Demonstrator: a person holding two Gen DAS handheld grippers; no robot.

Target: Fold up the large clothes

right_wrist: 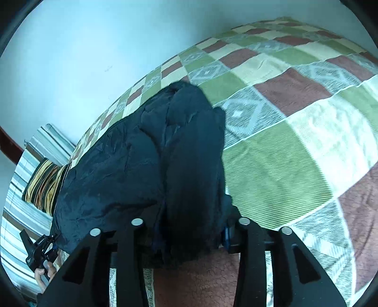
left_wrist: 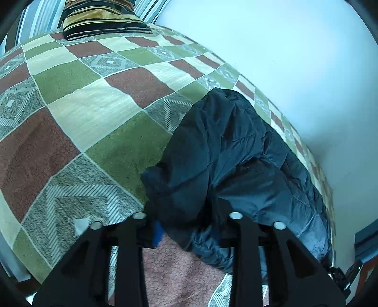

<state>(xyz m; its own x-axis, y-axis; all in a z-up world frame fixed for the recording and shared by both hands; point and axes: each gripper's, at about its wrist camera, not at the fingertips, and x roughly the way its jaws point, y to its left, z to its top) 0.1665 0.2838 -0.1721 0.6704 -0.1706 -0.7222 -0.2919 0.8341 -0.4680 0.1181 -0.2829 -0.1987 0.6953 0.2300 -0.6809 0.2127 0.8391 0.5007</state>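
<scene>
One striped cushion (left_wrist: 104, 22), checked bedspread (left_wrist: 78, 113), pale wall (left_wrist: 283, 47)

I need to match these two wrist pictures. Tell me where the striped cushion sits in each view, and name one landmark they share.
Left wrist view: the striped cushion lies at the top left, at the far end of the bed.
Right wrist view: it is at the left edge, partly hidden behind the dark jacket.
Shared landmark: the dark jacket on the checked bedspread.

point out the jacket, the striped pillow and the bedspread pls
jacket (left_wrist: 226, 151): left wrist view, on its puffy middle.
striped pillow (left_wrist: 99, 21): left wrist view, on its top face.
bedspread (right_wrist: 295, 132): right wrist view, on a bare checked patch.
</scene>
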